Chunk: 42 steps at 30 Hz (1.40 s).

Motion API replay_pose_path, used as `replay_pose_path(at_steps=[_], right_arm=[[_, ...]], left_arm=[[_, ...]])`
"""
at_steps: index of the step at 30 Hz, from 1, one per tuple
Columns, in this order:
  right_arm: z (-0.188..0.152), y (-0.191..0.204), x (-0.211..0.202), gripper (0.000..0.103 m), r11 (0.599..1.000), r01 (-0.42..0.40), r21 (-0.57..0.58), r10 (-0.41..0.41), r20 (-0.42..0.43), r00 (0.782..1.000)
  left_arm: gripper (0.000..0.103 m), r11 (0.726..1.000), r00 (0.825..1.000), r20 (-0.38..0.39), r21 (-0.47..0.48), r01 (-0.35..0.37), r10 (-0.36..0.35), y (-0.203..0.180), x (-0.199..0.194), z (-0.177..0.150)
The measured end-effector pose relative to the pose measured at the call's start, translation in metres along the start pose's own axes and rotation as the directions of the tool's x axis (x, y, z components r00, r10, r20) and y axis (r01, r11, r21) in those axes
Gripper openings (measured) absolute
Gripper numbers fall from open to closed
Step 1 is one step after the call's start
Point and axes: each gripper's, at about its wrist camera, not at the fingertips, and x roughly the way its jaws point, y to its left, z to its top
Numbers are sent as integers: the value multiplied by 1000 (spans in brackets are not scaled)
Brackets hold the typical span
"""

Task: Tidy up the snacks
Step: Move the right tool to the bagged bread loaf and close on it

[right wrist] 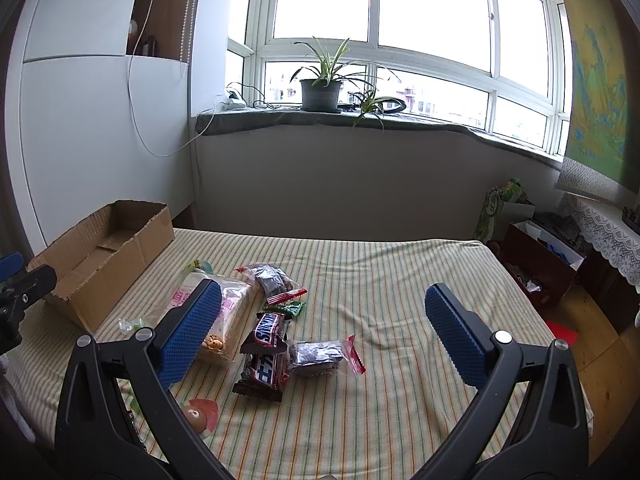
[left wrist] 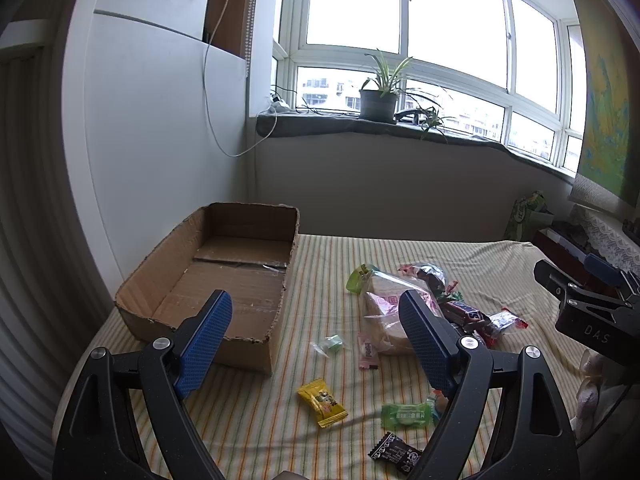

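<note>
Snickers bar (right wrist: pixel 267 328) between right claw (right wrist: pixel 323 305) pads.

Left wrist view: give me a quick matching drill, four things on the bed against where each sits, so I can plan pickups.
Things:
1. cardboard box
2. yellow candy
3. Snickers bar
4. black candy

Places:
A. nearest the camera, by the right finger
B. far left, open and empty
C. in the pile on the right, next to the bread bag
D. alone between the two fingers, in front of the box

Pairs: 1-B, 2-D, 3-C, 4-A
</note>
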Motion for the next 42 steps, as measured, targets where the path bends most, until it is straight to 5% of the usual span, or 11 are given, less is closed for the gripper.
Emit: replay_pose_path(at_steps=[11, 20, 27, 31, 33, 38, 42], right_arm=[[-3, -3, 4, 103, 1000, -13, 4, 13, -11, 1000], [-7, -28, 22, 103, 976, -184, 113, 195, -89, 977], [-4, -22, 42, 103, 905, -373, 202, 403, -135, 905], [-4, -10, 58, 92, 870, -436, 231, 480, -187, 857], [-4, -4, 64, 91, 859, -455, 235, 502, -208, 840], [-6, 9, 97, 66, 796, -515, 318, 598, -281, 751], [-11, 19, 121, 63, 786, -507, 354, 611, -325, 721]], left_arm=[[85, 1000, 1000, -9, 1, 6, -6, 0, 3, 0], [85, 999, 998, -39, -17, 48, -49, 1, 13, -3], [85, 988, 986, -88, -73, 133, -139, 3, 27, -2], [78, 976, 969, -135, -94, 196, -208, -1, 41, -2], [66, 973, 960, -161, -85, 216, -228, -6, 50, -2], [48, 950, 919, -244, -108, 293, -311, -14, 77, -4], [42, 929, 884, -290, -156, 335, -368, -16, 96, -9]])
